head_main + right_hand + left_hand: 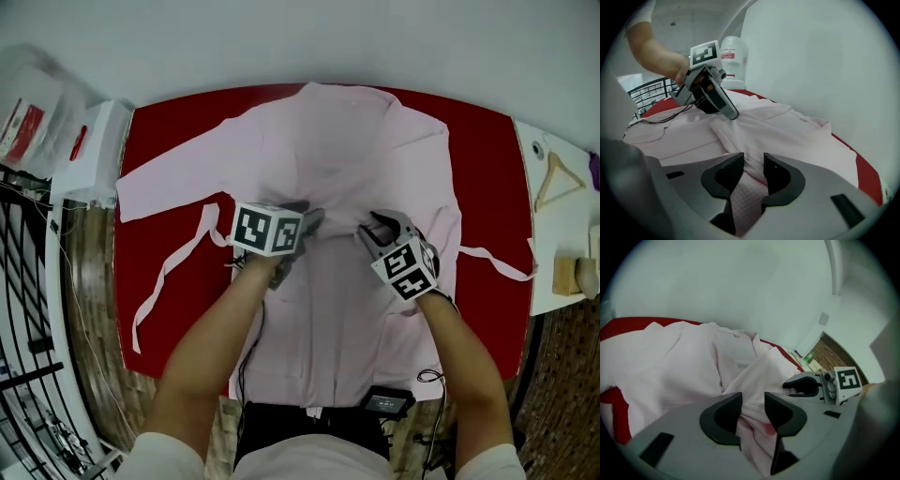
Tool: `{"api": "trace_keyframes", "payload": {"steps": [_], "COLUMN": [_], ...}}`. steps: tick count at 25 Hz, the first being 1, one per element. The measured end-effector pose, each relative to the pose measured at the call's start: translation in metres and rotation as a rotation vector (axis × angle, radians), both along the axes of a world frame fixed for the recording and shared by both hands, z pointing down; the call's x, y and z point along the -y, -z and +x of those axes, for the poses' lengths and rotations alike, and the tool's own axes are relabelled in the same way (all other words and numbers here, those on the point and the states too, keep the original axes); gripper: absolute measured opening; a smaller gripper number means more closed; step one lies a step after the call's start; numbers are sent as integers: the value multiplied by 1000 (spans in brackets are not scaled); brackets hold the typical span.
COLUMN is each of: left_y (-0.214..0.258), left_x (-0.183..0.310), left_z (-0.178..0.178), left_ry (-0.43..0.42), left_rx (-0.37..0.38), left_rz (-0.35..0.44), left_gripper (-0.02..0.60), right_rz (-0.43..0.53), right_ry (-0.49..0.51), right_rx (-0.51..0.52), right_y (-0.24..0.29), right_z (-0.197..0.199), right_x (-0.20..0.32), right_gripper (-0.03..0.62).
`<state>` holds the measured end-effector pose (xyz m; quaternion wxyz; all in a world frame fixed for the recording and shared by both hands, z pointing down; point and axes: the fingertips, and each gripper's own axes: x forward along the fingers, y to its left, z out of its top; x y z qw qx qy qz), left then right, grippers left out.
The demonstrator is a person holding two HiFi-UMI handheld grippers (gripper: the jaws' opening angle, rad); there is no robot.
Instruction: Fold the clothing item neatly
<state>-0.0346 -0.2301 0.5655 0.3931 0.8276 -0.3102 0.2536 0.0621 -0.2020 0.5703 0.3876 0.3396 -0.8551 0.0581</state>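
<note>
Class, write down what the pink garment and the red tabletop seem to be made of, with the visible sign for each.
Pink garment: soft woven cloth, probably cotton, matte; a fine waffle grid shows and it creases and bunches. Red tabletop: matte, even red, no glare; cloth cover or painted board, cannot tell.

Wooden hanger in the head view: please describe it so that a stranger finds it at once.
Find the red table under the pink garment; a white surface adjoins its right edge. The wooden hanger lies on the far part of that surface. It alone is an open triangle, while the beige things nearer the person are solid.
</note>
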Motion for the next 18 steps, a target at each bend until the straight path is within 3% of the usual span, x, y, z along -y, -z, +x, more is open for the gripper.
{"api": "trace_keyframes", "payload": {"steps": [6, 10, 18], "left_y": [51, 82, 76], "left_x": [8, 9, 6], "left_z": [-24, -82, -238], "left_ry": [108, 234, 560], "left_rx": [-221, -362, -413], "left_rz": [43, 105, 182], "left_gripper": [156, 156, 156], "right_rz": [74, 128, 155], "right_ry": [-63, -48, 143], "right_rx": [4, 51, 85], "right_y": [25, 54, 59], "right_z": [3, -28, -147], "right_x": [2, -4, -10], "right_gripper": [135, 135, 135]}}
